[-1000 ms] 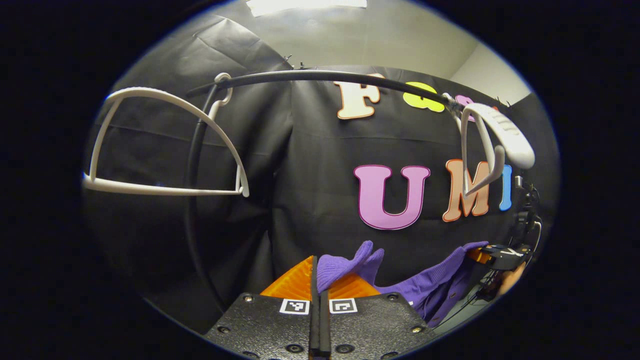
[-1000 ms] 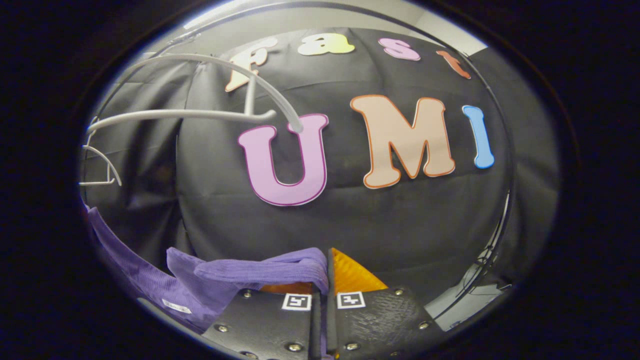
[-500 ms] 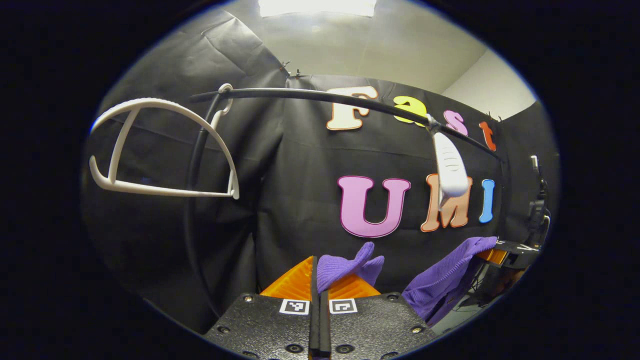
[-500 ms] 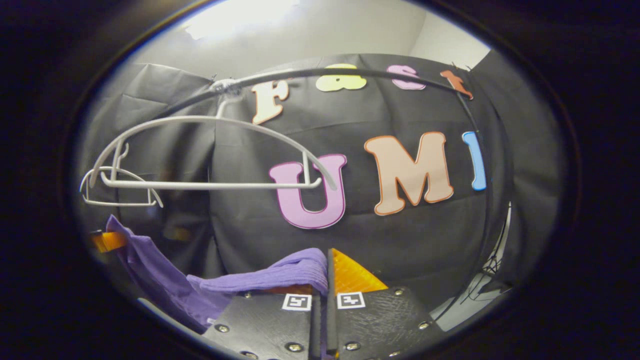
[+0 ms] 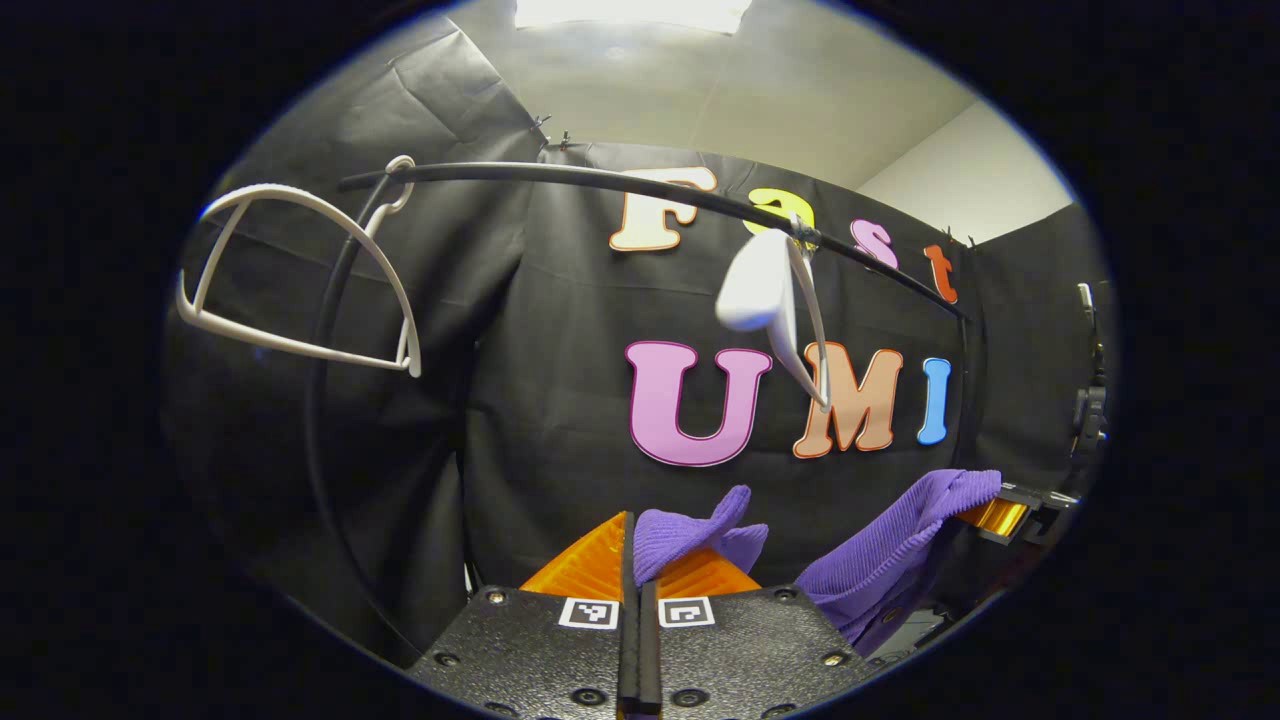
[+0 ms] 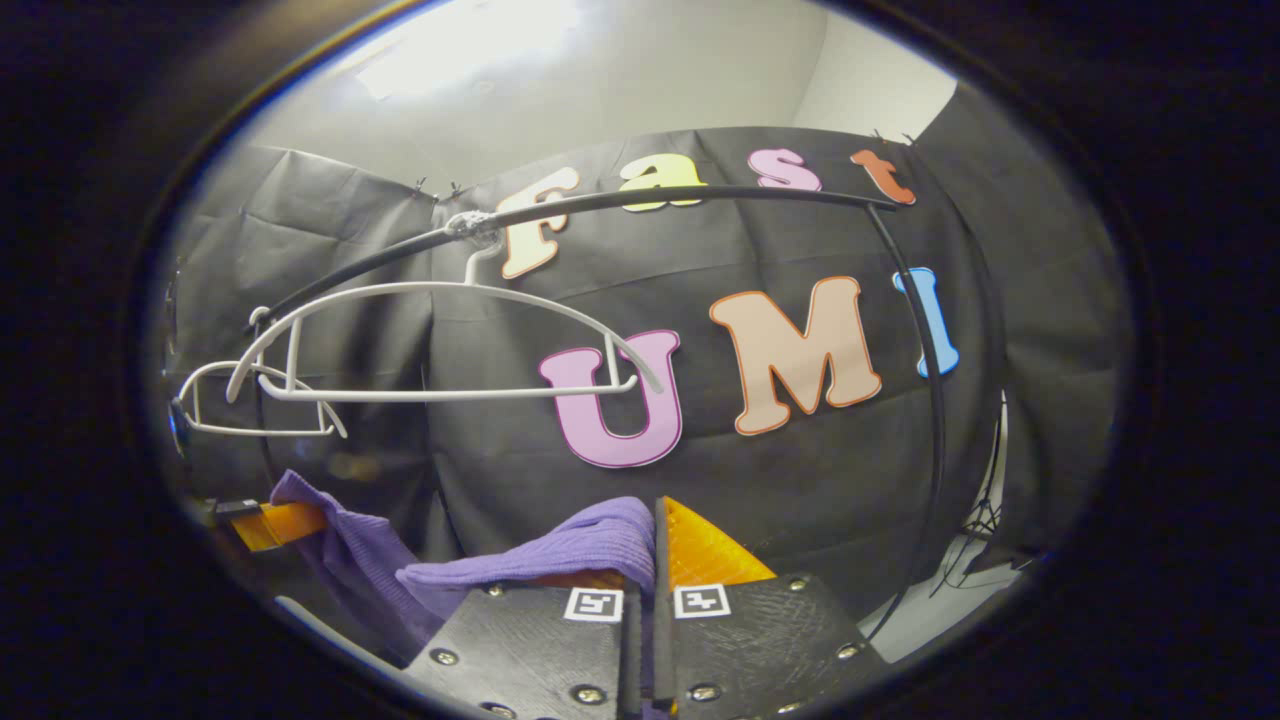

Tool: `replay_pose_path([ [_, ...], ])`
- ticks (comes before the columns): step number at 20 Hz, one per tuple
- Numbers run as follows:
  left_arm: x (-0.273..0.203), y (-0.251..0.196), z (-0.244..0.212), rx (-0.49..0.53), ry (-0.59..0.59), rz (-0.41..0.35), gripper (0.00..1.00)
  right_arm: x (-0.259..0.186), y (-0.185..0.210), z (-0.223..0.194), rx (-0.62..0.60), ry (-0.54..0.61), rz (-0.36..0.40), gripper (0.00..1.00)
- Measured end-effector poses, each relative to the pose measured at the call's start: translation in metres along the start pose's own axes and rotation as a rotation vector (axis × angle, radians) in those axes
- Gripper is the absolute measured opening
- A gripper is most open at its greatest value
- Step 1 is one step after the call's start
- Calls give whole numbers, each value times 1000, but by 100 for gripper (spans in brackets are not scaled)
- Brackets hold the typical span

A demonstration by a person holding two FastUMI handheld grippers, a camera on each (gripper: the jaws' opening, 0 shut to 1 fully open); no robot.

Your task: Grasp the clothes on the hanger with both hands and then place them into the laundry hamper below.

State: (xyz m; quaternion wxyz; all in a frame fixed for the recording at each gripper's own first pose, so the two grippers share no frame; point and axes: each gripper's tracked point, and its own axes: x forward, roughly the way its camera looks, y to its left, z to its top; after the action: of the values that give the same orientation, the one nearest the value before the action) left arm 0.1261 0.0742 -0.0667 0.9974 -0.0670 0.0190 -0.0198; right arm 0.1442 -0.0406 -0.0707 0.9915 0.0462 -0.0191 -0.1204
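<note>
Purple ribbed knit garment (image 5: 880, 560) is off the white plastic hanger (image 6: 450, 340) — it spans between your two grippers, long axis running across. Left gripper (image 5: 638, 600) fingers are closed tight, pinching one end; right gripper (image 6: 645, 600) likewise. Hamper isn't visible; judged below, so lower both together.
</note>
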Motion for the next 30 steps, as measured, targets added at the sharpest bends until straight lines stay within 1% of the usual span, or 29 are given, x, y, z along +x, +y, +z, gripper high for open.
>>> replay_pose_path([
  [2,2,-11,-7,-32,-1,-15,0,-6,-3,-5,6,8,1,5],
  [6,10,-22,-30,-36,26,-23,0,-13,-16,-16,18,24,-17,5],
  [8,12,-34,-47,-46,51,-41,0,-15,-17,-27,35,29,-14,4],
  [10,14,-46,-64,-43,65,-54,0,-17,-19,-42,24,35,-11,4],
  [11,15,-54,-72,-41,71,-71,0,-17,-22,-51,28,42,-17,5],
  [13,18,-68,-92,-20,84,-95,0,-16,-21,-78,74,70,-11,5],
  [15,24,-73,-115,0,102,-103,0,-10,-24,-113,110,114,-8,5],
  [17,27,-79,-142,20,134,-124,1,-4,-28,-149,116,175,-23,5],
  [19,29,-77,-168,41,174,-123,3,0,-31,-178,133,223,-32,5],
  [20,31,-74,-179,45,186,-120,1,2,-29,-193,140,243,-30,5],
  [25,39,-50,-228,67,233,-84,0,6,-35,-248,145,315,-61,5],
  [30,44,-31,-257,78,219,-71,1,4,-44,-290,134,358,-104,5],
])
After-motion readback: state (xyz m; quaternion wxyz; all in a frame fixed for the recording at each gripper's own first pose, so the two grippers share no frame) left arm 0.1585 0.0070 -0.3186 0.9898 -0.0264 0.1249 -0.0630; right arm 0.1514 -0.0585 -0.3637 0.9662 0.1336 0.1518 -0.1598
